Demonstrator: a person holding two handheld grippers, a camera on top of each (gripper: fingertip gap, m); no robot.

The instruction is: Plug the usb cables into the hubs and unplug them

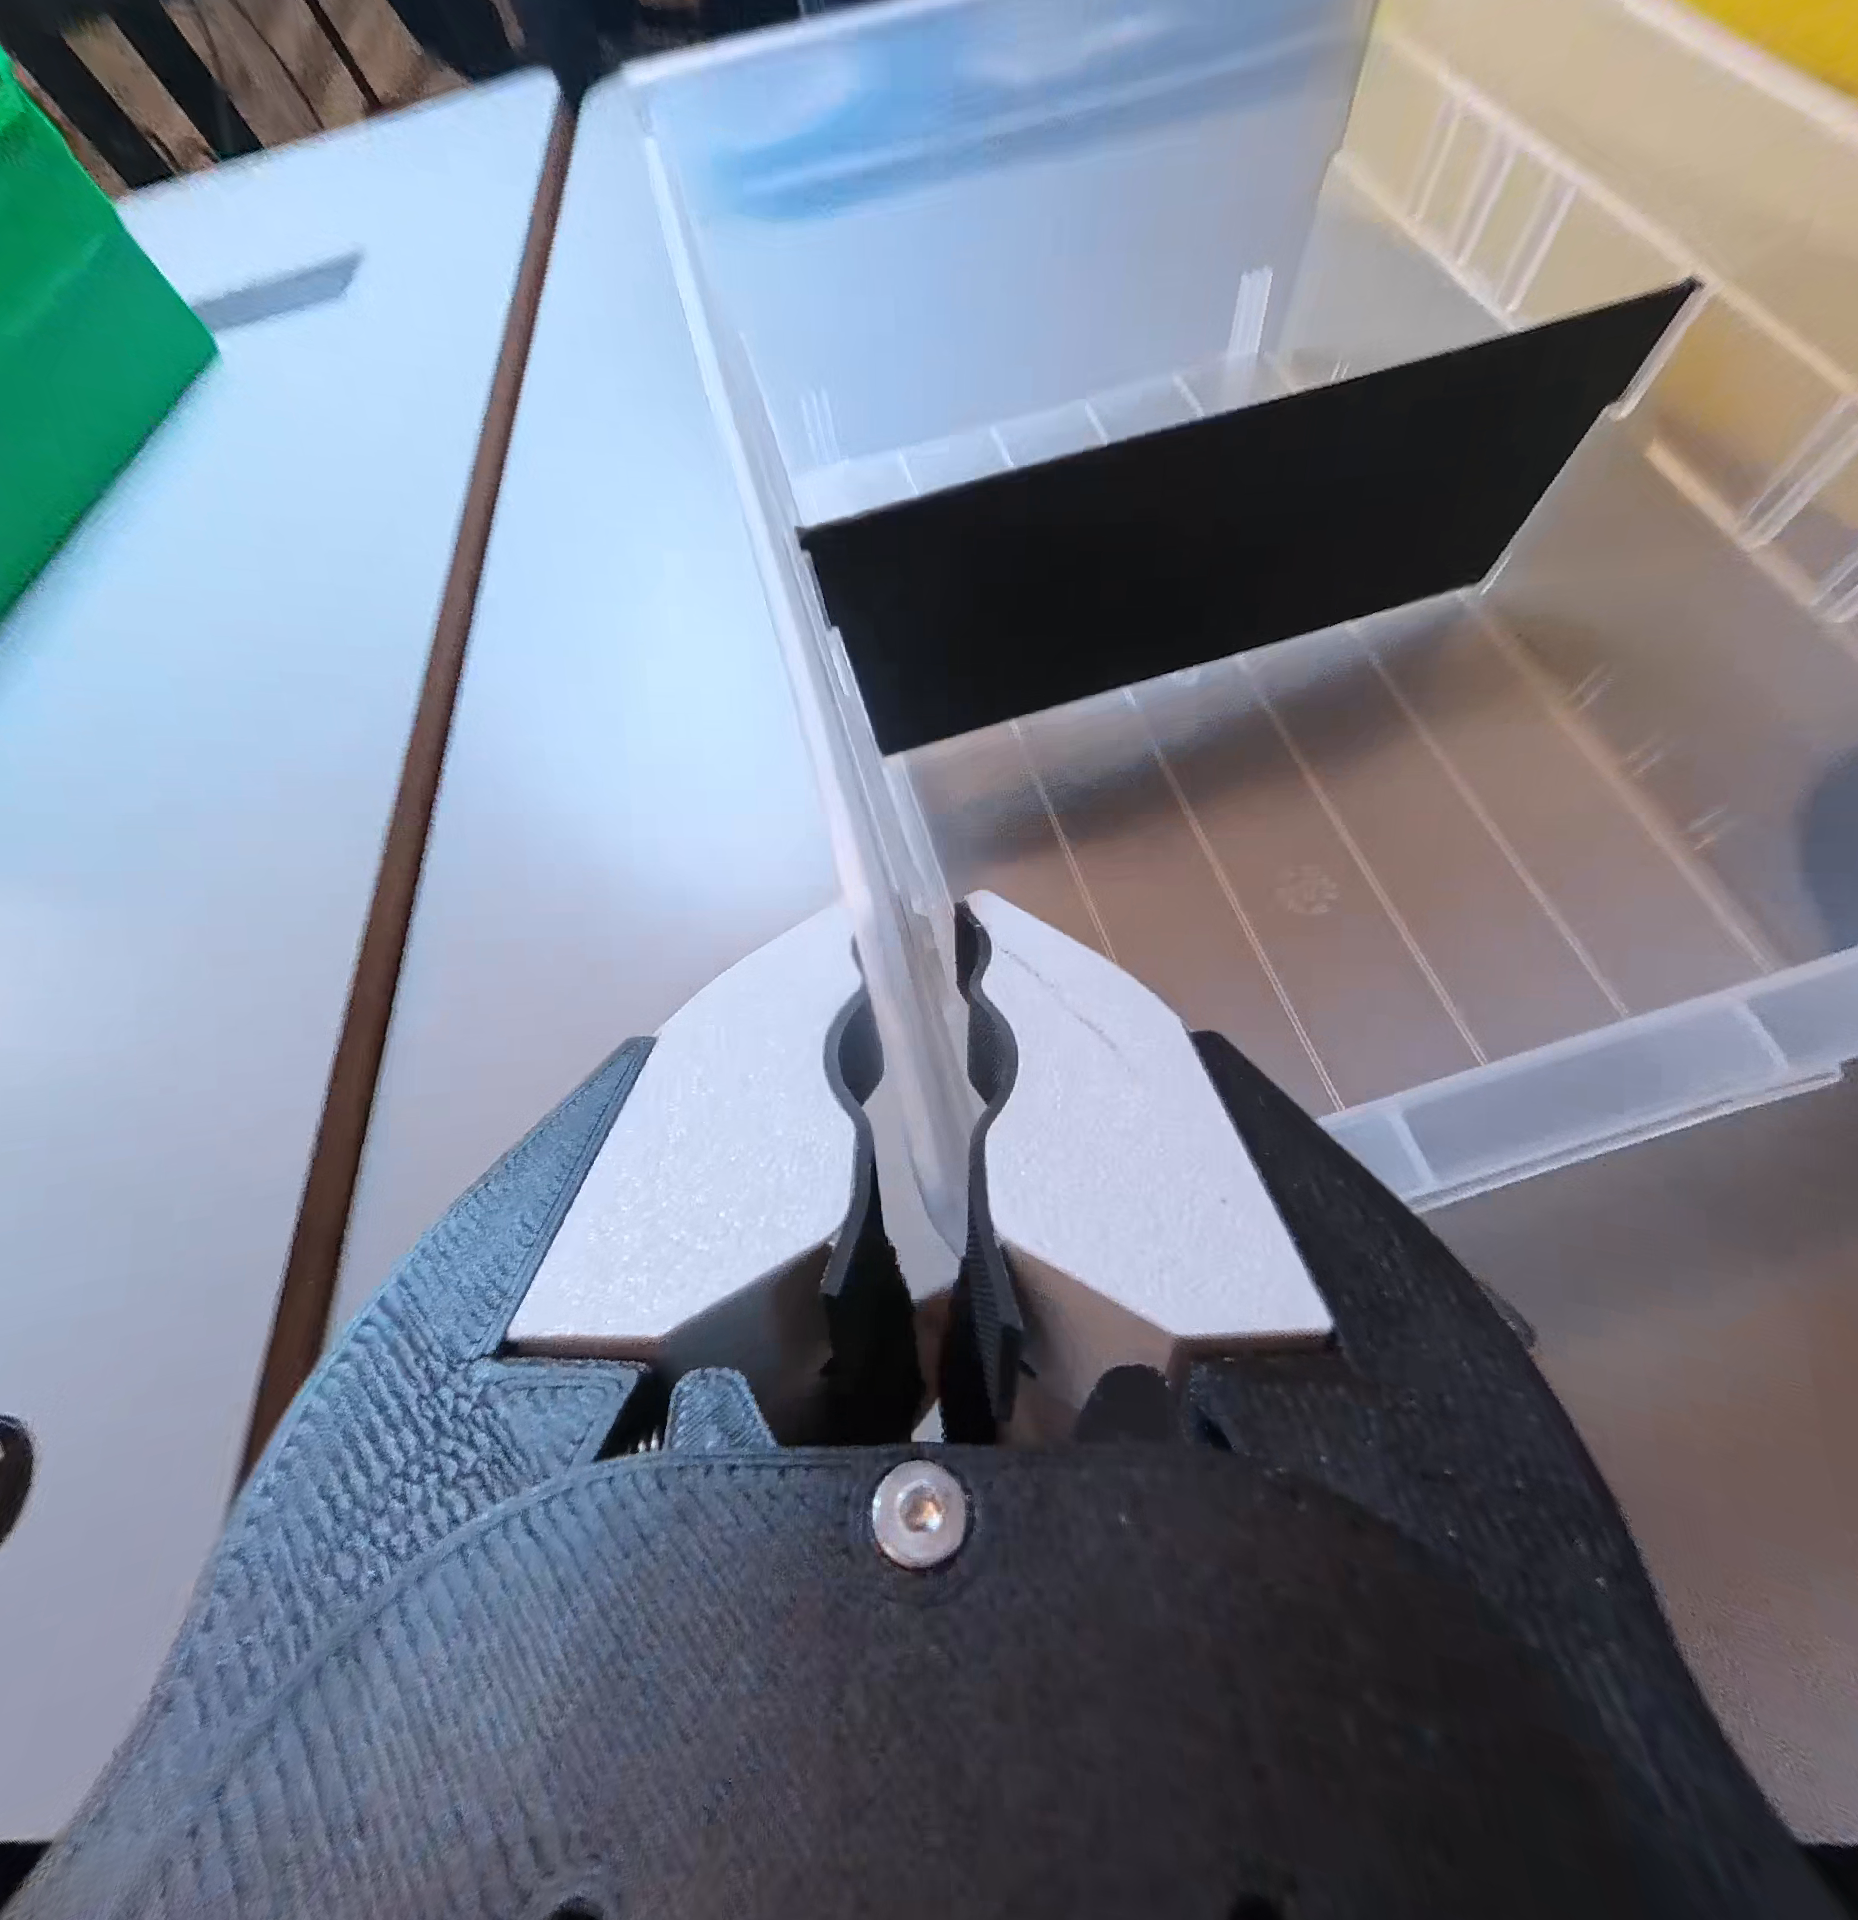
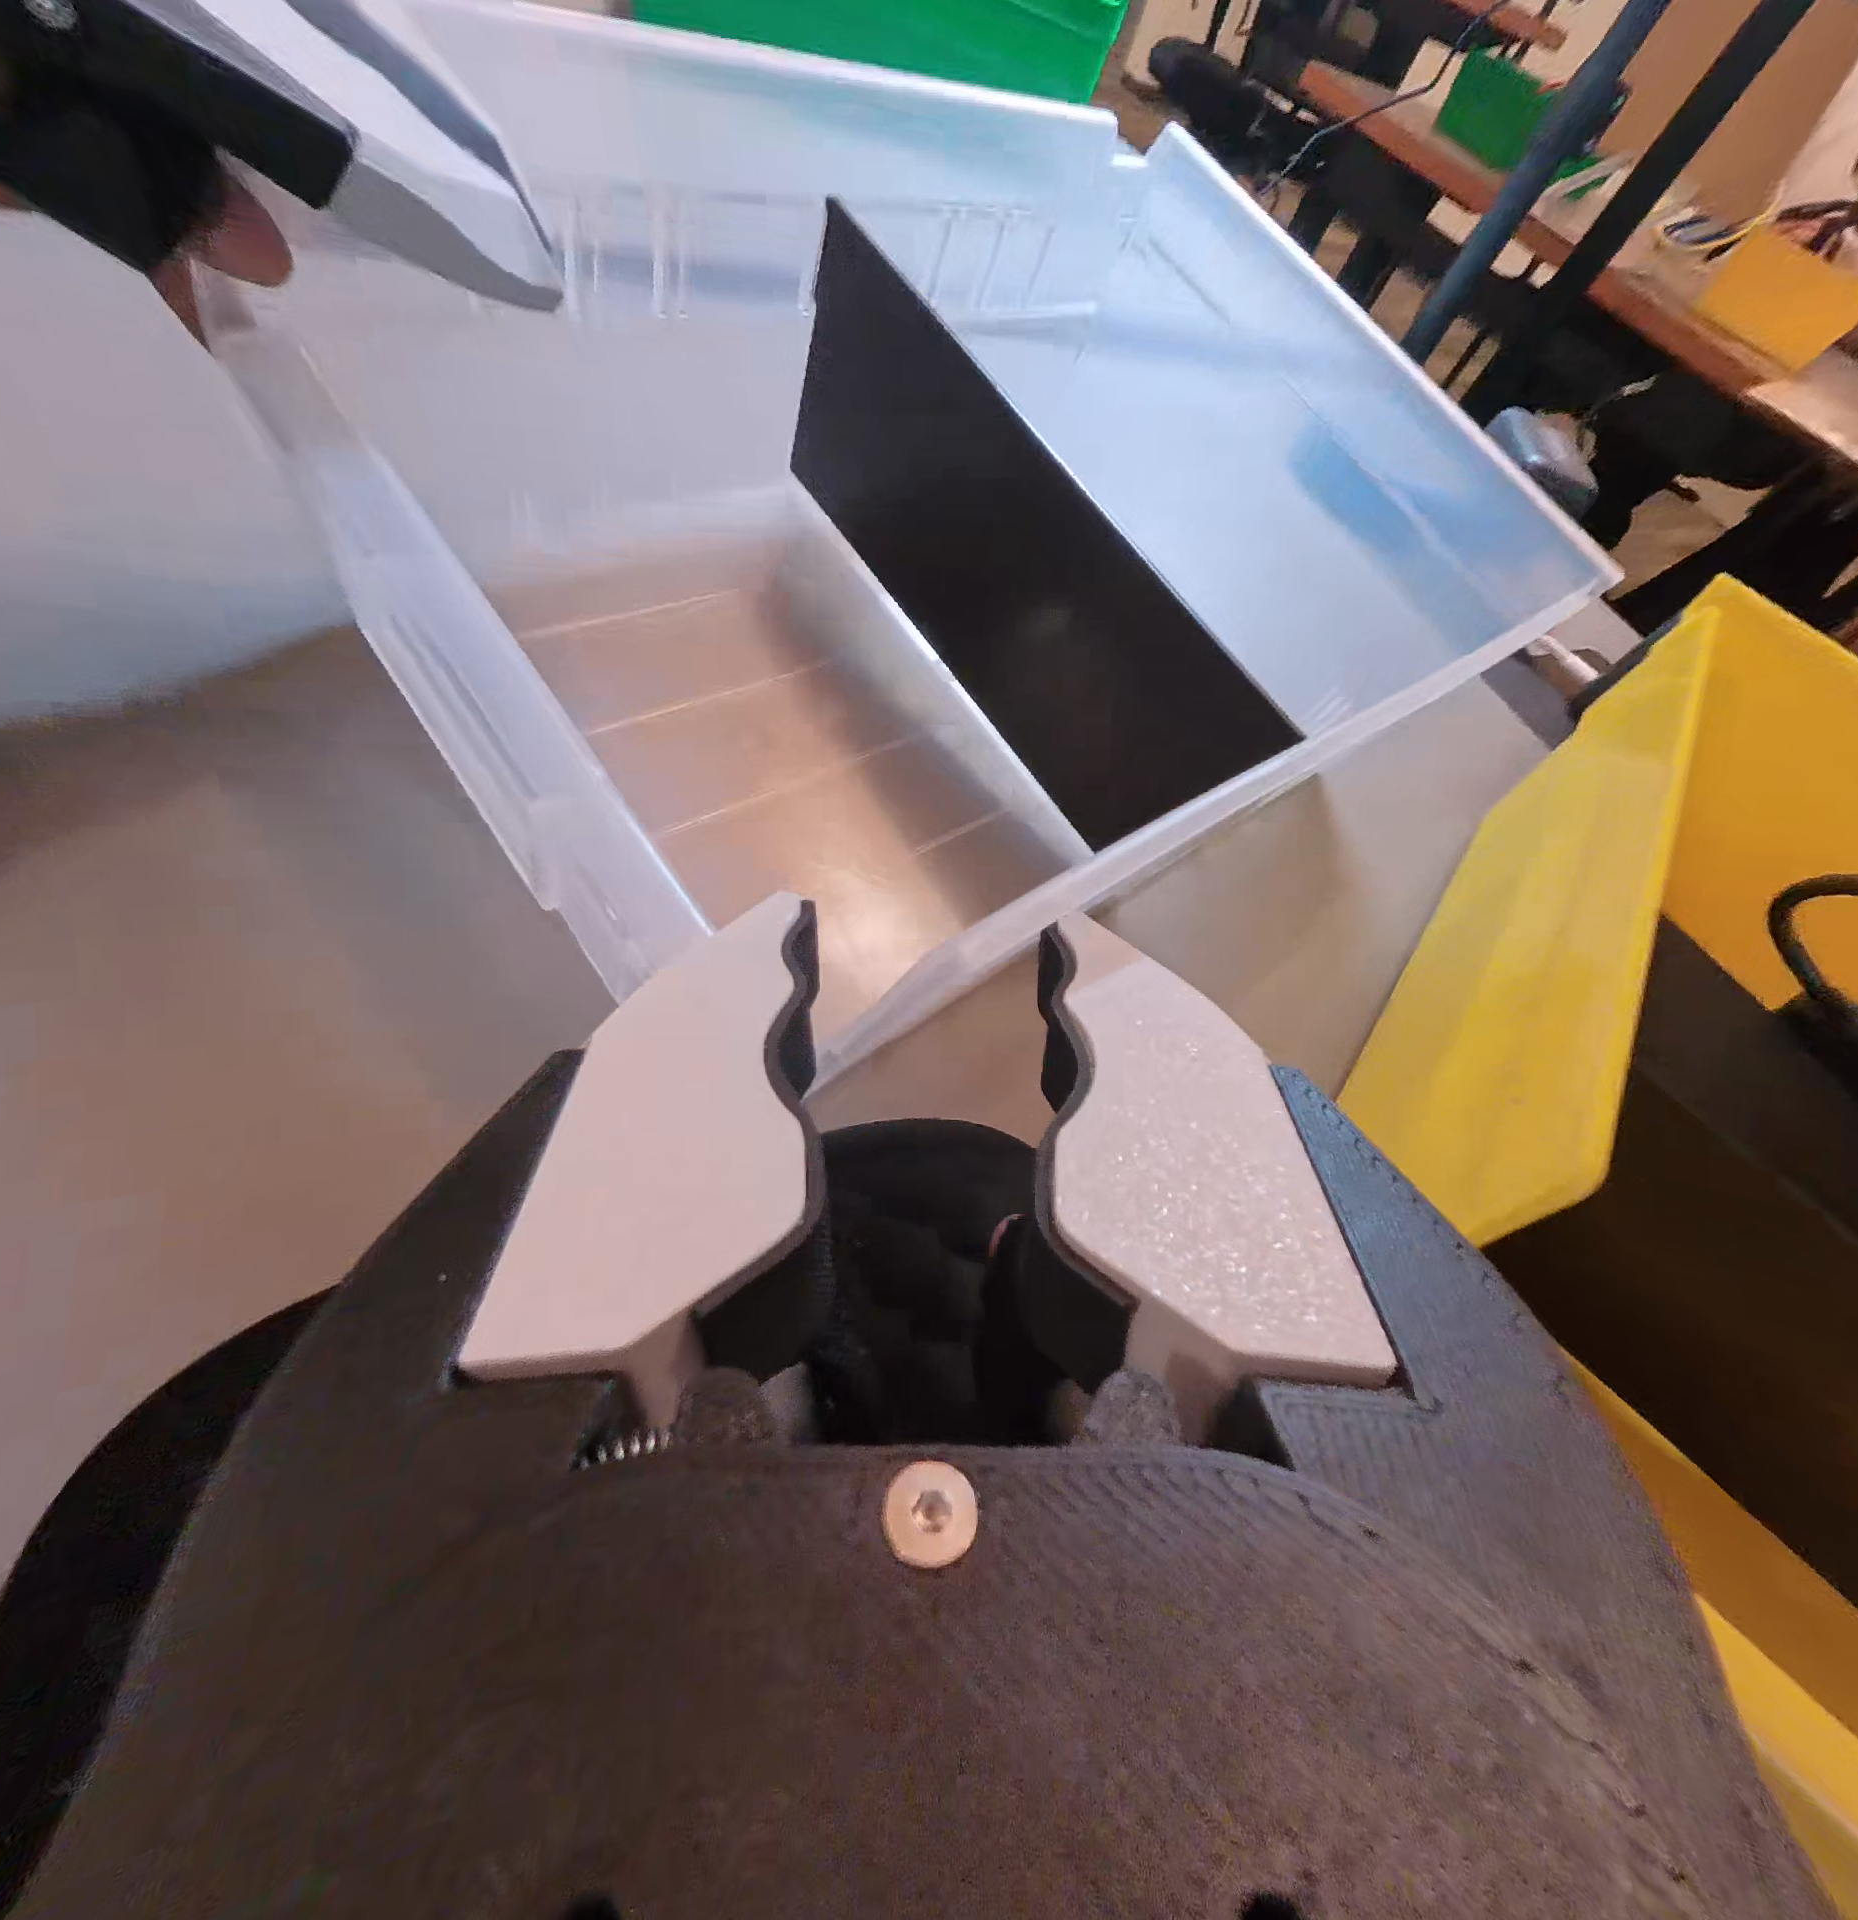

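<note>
The left tongs (image 1: 920, 1049) grip the wall of a clear bin (image 1: 1424, 831) that has a black divider (image 1: 1164, 561) and appears empty. The right tongs (image 2: 925, 1023) hang open near its corner, holding nothing. This looks like setup rather than plugging: no hub or USB plug is visible. A black cable (image 2: 1829, 956) loops in the yellow bin (image 2: 1590, 935) on the tabletop (image 1: 613, 623), cut off at the edge; reaching it probably comes next.
</note>
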